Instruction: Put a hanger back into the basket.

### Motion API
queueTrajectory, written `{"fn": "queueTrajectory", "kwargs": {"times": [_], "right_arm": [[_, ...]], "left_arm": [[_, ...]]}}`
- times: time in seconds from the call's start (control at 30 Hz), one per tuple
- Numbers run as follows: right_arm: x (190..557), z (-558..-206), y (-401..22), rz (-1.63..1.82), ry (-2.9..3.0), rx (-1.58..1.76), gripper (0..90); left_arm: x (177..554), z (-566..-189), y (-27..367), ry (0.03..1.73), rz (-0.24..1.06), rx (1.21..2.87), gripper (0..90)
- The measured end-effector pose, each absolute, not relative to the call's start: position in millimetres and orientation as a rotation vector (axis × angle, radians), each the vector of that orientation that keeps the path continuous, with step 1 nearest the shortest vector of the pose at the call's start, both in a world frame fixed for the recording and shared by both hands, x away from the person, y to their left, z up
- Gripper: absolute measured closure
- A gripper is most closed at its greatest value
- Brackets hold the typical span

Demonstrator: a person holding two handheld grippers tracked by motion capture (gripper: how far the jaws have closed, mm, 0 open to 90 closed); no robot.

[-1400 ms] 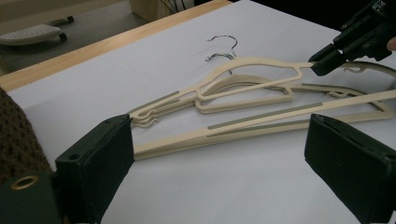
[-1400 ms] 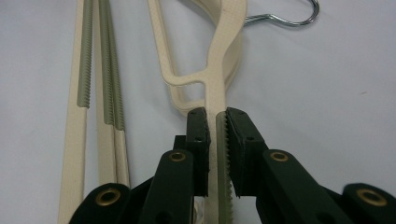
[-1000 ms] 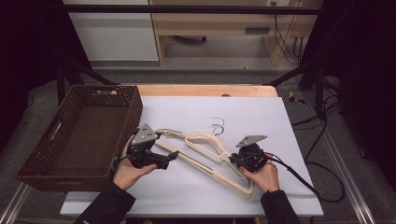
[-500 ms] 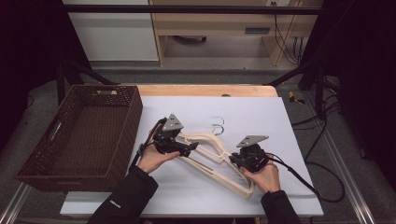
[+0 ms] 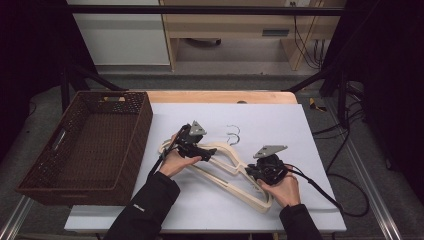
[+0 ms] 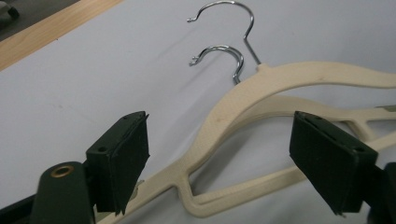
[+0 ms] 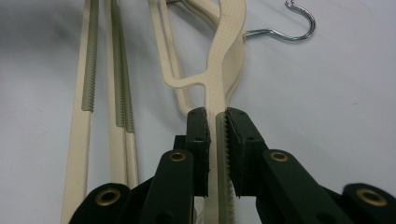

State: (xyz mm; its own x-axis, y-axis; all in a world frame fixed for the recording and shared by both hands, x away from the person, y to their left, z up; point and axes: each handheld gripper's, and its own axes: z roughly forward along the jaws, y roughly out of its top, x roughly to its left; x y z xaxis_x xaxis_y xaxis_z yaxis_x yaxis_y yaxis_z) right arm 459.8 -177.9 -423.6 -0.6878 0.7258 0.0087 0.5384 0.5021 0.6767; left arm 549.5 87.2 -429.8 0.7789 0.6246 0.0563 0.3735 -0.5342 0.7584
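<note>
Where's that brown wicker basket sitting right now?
In the high view the brown wicker basket sits at the table's left edge, just left of the cream hangers and the left tongs.

A recording booth or lab workspace is suggested rather than a home: the white-topped work table with a pale wooden edge is framed by black metal bars and flanked by dark curtains. Black cables are seen hanging behind it beside a light wooden bench, and a grey carpeted floor lies below. A dark brown woven rectangular basket is set on the table's left, staged like a test prop.
</note>
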Motion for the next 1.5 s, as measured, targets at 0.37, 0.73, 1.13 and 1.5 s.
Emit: {"fn": "queueTrajectory", "kwargs": {"times": [0.37, 0.73, 1.13, 1.5], "right_arm": [[459, -423, -178, 0.963, 2.471, 1.059, 80.0], [458, -422, -177, 0.970, 2.474, 1.035, 80.0], [457, -421, -178, 0.983, 2.499, 1.032, 79.7], [454, -421, -181, 1.005, 2.543, 1.022, 79.6]], "left_arm": [[568, -448, 78, 0.715, 0.380, 2.230, 34.2], [567, -459, 70, 0.661, 0.356, 2.298, 44.9], [562, -450, 76, 0.626, 0.409, 2.327, 63.8], [540, -426, 84, 0.526, 0.504, 2.348, 66.6]]}}
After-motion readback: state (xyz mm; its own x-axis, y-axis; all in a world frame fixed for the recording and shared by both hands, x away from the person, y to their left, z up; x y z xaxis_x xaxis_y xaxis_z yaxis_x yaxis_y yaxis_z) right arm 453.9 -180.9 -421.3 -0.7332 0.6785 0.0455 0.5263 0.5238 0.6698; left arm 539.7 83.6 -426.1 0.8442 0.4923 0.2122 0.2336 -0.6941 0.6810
